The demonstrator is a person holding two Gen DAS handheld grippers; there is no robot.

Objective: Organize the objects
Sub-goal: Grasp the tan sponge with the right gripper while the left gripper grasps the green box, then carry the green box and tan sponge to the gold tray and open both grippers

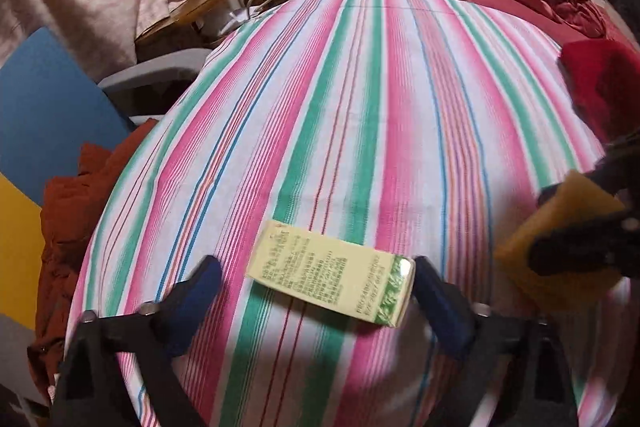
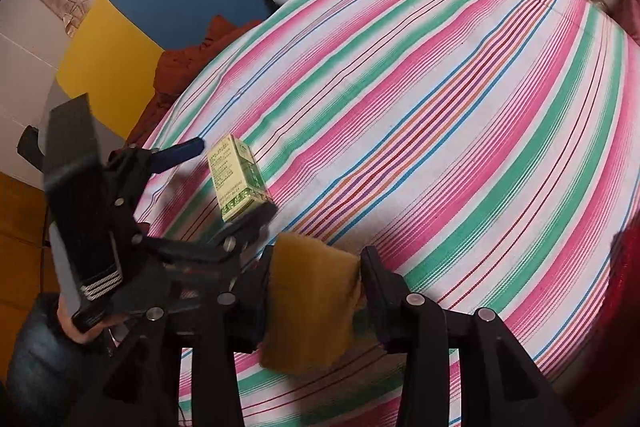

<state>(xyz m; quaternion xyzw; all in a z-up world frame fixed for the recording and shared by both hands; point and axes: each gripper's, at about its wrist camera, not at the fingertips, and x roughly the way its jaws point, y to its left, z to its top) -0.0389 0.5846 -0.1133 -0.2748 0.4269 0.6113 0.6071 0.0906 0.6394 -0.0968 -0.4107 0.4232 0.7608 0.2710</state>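
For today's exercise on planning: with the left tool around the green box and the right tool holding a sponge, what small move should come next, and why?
Probably close the left tool on the green box. Its fingers stand open on either side of the box, which lies flat on the striped cloth, ungripped. The right tool already grips the yellow sponge.

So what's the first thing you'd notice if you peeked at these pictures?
The bright striped cloth in pink, green and white fills nearly the whole view. A small pale green box lies on it, right between the wide-open fingers of the left gripper. Beside it, the right gripper squeezes a yellow sponge just above the cloth.
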